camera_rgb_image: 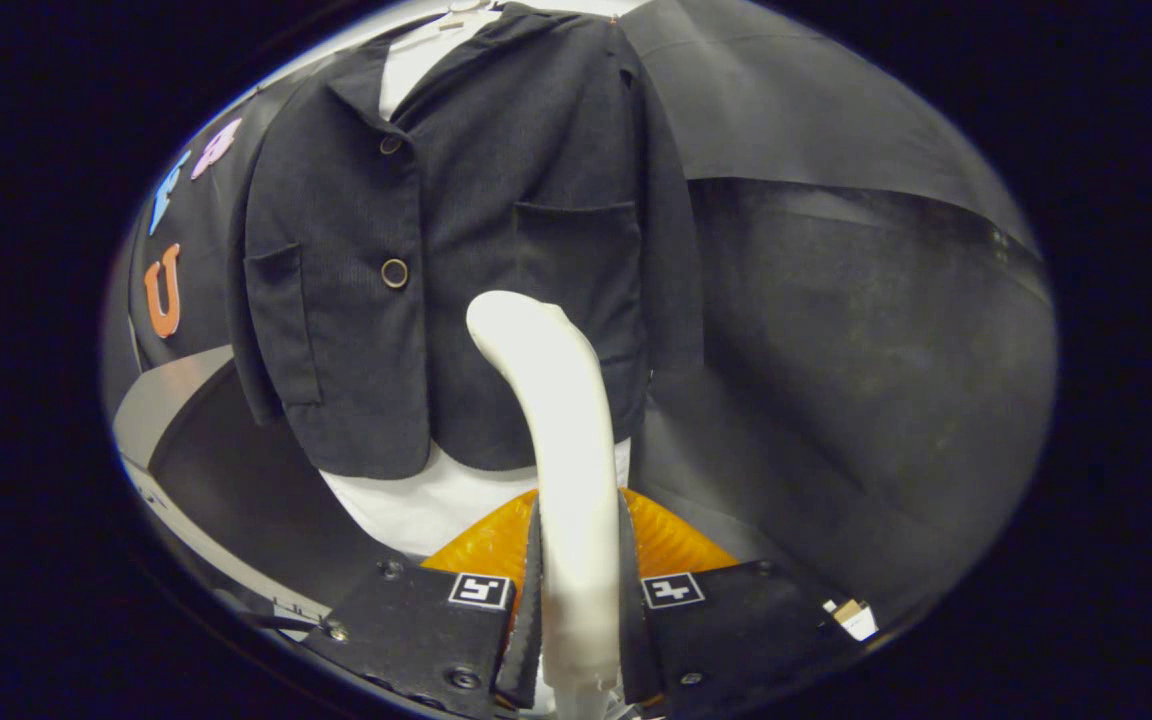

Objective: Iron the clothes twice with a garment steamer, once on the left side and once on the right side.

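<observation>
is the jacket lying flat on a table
No, the dark jacket hangs upright beyond the steamer, which the gripper is holding.

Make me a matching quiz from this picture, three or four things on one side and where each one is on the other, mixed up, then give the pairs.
Things:
1. garment steamer
2. dark jacket
3. white shirt
4. orange object

Places:
A. hanging beyond the steamer's head
B. just behind the fingers, low down
C. clamped between both fingers of the gripper
D. under the jacket, showing at its collar and hem

Pairs: 1-C, 2-A, 3-D, 4-B
</observation>
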Tool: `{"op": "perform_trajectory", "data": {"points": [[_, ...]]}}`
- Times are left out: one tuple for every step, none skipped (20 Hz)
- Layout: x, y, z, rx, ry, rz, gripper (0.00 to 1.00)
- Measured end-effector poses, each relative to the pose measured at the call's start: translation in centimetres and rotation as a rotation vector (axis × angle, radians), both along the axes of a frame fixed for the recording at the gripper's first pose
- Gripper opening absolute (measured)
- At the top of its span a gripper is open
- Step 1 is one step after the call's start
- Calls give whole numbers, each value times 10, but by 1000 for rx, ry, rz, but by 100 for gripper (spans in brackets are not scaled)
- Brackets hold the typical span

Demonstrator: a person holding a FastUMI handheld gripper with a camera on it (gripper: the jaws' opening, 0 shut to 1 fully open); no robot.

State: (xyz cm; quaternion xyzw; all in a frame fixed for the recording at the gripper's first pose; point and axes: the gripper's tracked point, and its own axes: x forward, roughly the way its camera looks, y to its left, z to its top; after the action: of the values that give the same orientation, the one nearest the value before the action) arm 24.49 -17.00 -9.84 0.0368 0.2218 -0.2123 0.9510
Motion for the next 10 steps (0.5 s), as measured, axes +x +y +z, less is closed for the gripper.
{"op": "perform_trajectory", "data": {"points": [[-1, 4, -4, 17, 8, 5, 35], [-3, 8, -11, 31, 27, 7, 35], [-4, 9, -18, 45, 46, 5, 35], [-5, 11, -23, 60, 58, 6, 35], [-5, 12, -25, 66, 60, 3, 35], [-5, 11, -28, 64, 64, 3, 35], [-4, 11, -30, 66, 77, 3, 35], [-6, 12, -34, 74, 97, 1, 35], [-7, 12, -36, 88, 99, -2, 35], [-7, 13, -41, 97, 109, -1, 35]]}}
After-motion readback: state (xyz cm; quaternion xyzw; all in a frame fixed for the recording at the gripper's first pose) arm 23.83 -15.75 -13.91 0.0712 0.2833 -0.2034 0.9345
